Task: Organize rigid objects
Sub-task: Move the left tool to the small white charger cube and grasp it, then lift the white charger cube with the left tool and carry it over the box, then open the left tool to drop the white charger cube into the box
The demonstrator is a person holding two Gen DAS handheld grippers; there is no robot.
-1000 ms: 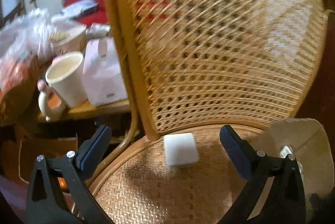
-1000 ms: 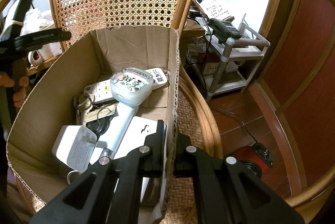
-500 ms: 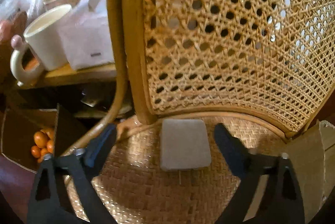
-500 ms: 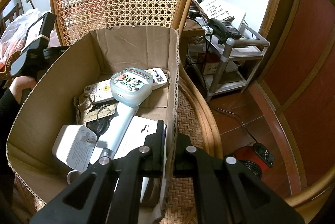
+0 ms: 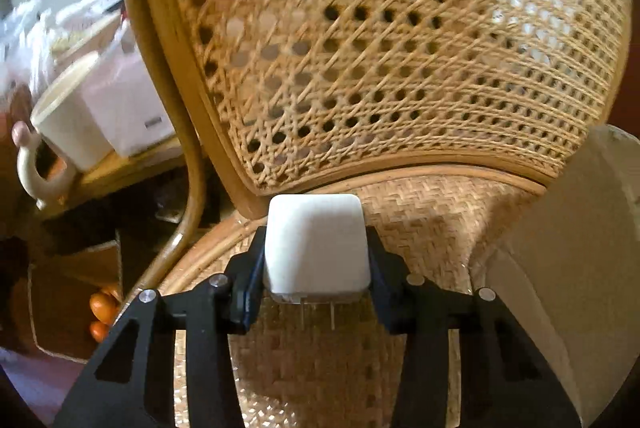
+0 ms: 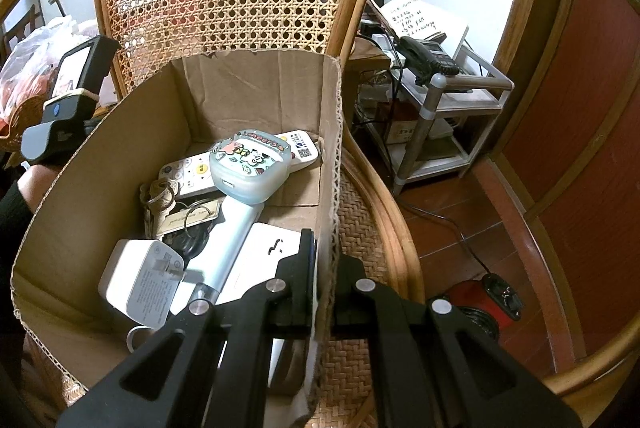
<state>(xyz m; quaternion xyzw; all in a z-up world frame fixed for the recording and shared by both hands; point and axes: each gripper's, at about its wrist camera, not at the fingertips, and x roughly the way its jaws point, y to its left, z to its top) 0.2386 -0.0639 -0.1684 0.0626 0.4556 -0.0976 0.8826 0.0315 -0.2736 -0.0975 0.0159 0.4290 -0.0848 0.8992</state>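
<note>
Right now the biggest thing around me is the rattan chair, its woven seat carrying everything that matters. On that seat stands the cardboard box, open at the top and already holding a remote, a pale handheld device with a cartoon lid, keys and a white adapter. My right claw is pinched tight on the box's near wall, cardboard between its jaws, steadying it. Smaller still is the white charger block, sitting on the seat close to the foot of the chair back, left of the box wall. My left claw has just been closing and now has the block between its jaws, the pads pressing its two side faces; the jaws stand only as wide as the block. Its metal prongs seem to point down toward me, below the grip. To do this step well, I judge I should keep the squeeze square on the flat sides, lift straight up so the prongs clear the weave, then carry it over the box rim while my right claw keeps the wall from folding, and let go low inside rather than dropping it.
</note>
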